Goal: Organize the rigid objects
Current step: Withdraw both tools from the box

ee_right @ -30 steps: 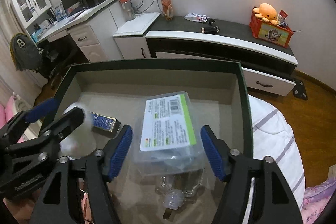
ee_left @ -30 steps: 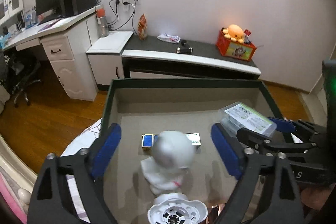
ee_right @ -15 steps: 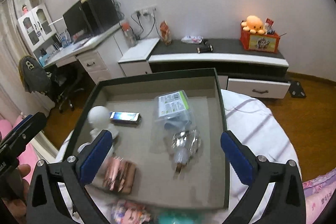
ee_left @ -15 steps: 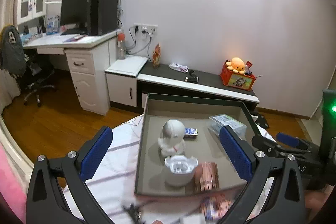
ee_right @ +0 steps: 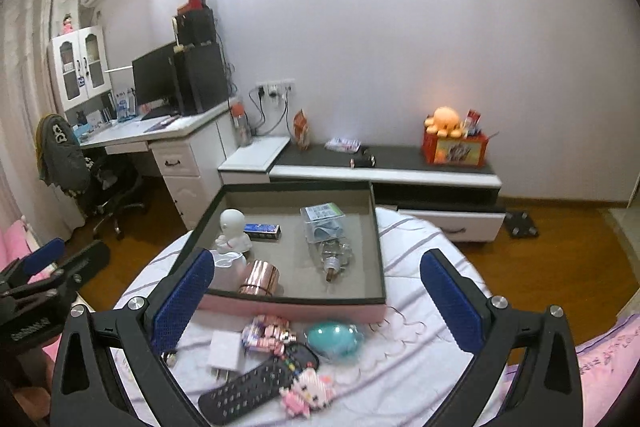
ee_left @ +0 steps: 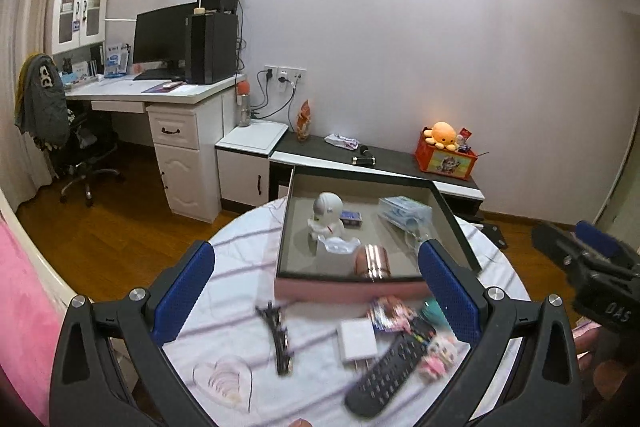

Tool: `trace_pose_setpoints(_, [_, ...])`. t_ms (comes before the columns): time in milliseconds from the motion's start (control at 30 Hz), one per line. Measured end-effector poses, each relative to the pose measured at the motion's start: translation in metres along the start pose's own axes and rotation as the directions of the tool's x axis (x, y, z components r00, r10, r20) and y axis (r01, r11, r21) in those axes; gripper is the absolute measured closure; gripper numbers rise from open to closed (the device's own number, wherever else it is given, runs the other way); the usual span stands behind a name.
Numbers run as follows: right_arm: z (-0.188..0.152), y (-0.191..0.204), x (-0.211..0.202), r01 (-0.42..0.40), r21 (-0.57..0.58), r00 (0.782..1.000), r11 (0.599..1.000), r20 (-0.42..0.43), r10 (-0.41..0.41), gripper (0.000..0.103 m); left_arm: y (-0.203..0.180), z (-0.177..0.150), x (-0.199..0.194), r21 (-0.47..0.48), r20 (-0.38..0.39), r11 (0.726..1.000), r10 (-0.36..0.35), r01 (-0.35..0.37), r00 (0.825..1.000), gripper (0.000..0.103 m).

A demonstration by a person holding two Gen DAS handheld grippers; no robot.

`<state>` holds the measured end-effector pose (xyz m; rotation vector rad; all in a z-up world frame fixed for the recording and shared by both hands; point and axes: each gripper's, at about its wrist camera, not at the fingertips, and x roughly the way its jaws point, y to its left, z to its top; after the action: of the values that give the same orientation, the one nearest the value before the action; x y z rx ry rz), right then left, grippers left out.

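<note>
Tray [ee_right: 376, 247], pink-walled with a dark rim and grey floor, sits on the round striped-cloth table [ee_right: 420, 359] and already holds a white figurine [ee_right: 232, 233], a blue flat box [ee_right: 262, 229], a clear plastic container with green label [ee_right: 322, 221], a glass bottle lying on its side [ee_right: 334, 259] and a copper-coloured metal cup [ee_right: 260, 277]. Outside the tray, near its front wall: black remote control [ee_right: 256, 383], white square charger block [ee_right: 226, 351], teal egg-shaped case [ee_right: 334, 339], pink brick figure [ee_right: 308, 393], pink-white brick pack [ee_right: 266, 337], black hair clip [ee_left: 280, 337].

Left gripper [ee_left: 316, 291] and right gripper [ee_right: 316, 301] are both spread wide and empty, held above the near edge of the table.

My read: next step is picking a loose item. Suggestions:
- Take the remote with the right gripper; grip across its narrow width near mid-length so it stays level.
- It touches the pink brick figure, so come down vertically to avoid nudging it.
- Place it in the free floor strip at the tray's right, clear of the bottle.
- Left views are motion-blurred; settle before closing.
</note>
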<state>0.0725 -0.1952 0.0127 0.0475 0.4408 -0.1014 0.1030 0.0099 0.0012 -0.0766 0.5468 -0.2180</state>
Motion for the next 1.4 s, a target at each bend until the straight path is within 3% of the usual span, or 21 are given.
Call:
trace_pose_setpoints(367, [-0.034,0.001,-0.097,0.009,-0.005,0.994,1.0,0.113,-0.008,0.0,-0.007,-0.038,-0.066,0.007,0.033,1.0,0.012,-0.012,0.999,0.0])
trace_pose_setpoints(600, [-0.065,0.001,-0.129,0.02,-0.02,0.99,1.0,0.141,-0.017,0.0,-0.001,-0.062,-0.102,0.002,0.08,1.0,0.028,-0.028,0.996,0.0])
trace_pose_setpoints(1067, [-0.076,-0.004,-0.114,0.014,-0.015,0.997,1.0,0.076,-0.013,0.0,0.004,-0.079,-0.1,0.004,0.04,0.999,0.032,-0.032,0.999,0.0])
trace_pose_setpoints(1400, [-0.098,-0.011,-0.042,-0.01,-0.024,0.996,1.0,-0.094,0.008,0.0,0.016,-0.1,-0.017,0.009,-0.112,0.997,0.076,-0.075,0.991,0.0])
